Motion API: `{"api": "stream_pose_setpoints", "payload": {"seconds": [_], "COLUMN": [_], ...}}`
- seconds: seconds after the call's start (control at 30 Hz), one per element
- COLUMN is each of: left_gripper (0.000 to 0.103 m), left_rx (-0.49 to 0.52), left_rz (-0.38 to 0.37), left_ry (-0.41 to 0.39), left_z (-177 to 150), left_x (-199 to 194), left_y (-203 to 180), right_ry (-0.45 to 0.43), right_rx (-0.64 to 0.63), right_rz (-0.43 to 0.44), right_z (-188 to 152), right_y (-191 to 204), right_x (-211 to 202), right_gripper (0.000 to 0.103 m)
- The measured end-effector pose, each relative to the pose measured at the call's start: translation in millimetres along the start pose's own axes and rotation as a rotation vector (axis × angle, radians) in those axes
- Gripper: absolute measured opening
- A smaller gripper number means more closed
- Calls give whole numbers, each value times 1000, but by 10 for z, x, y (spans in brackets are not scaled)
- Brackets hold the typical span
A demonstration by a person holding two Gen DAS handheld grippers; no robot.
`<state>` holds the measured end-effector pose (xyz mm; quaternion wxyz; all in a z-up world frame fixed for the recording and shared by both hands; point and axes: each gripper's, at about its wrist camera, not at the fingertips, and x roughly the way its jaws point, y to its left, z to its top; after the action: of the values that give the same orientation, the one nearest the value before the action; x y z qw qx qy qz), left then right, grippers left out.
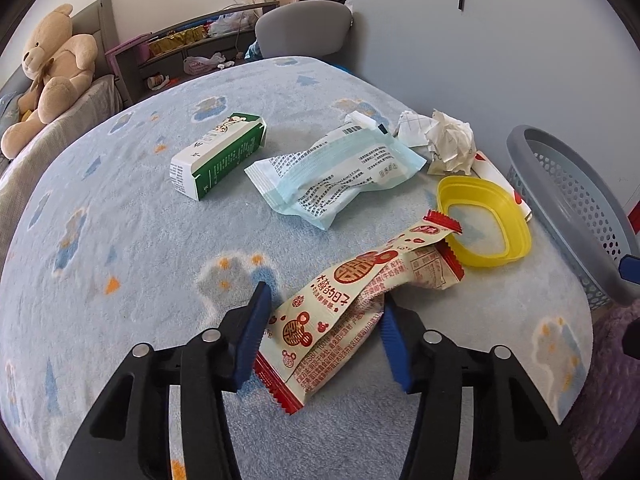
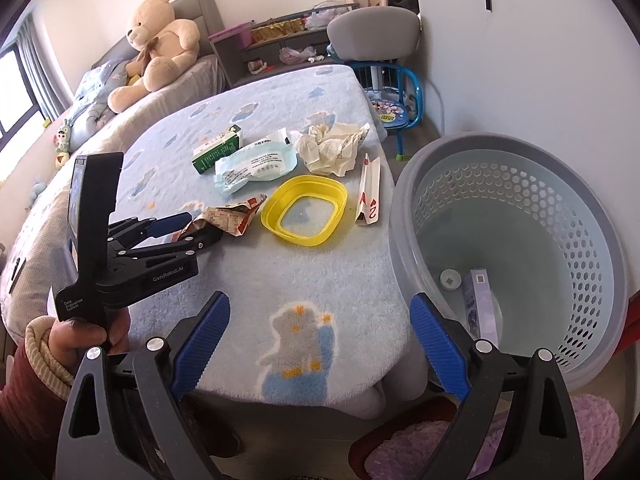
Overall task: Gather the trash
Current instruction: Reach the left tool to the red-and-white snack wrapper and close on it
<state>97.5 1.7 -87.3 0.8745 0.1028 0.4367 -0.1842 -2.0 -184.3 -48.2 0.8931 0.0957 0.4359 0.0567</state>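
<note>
A red-and-cream snack wrapper (image 1: 352,312) lies on the blue blanket, its near end between the fingers of my left gripper (image 1: 324,328). The jaws stand on both sides of it; the frames do not settle whether they press it. The wrapper also shows in the right wrist view (image 2: 228,218), with the left gripper (image 2: 192,226) at it. My right gripper (image 2: 320,340) is open and empty at the table's near edge. To its right stands the grey trash basket (image 2: 520,240), holding a small box (image 2: 478,300).
On the blanket lie a green-and-white carton (image 1: 218,156), a pale blue pack (image 1: 336,176), crumpled paper (image 1: 448,144), a yellow lid ring (image 1: 484,224) and a red-and-white carton (image 2: 370,190). The basket rim (image 1: 568,208) is at the right. A grey chair (image 2: 372,32) stands behind.
</note>
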Motion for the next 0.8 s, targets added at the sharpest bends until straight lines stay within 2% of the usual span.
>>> {"api": "stream_pose_setpoints", "payload": {"seconds": [0.03,0.1,0.4,0.8], "left_gripper": [41,38,31,30], "left_rx": [-6,-26,-87,-162], "left_rz": [-4,0,36,45], "left_ry": [-6,-15,-82,-153], "left_z": [-6,-30,-91,-112], "left_x": [-16,-52,-343,-572], "left_y": [5,24,191,532], "right_ry": [1,-1,-14,-23], "right_rx": [0,-4,-29,47], "right_rz": [-1,-5,-52,-116], "right_z": [11,27,105,259], "right_y": [15,56,273,450], "right_x": [11,37,214,537], "right_gripper": [90,90,90,90]}}
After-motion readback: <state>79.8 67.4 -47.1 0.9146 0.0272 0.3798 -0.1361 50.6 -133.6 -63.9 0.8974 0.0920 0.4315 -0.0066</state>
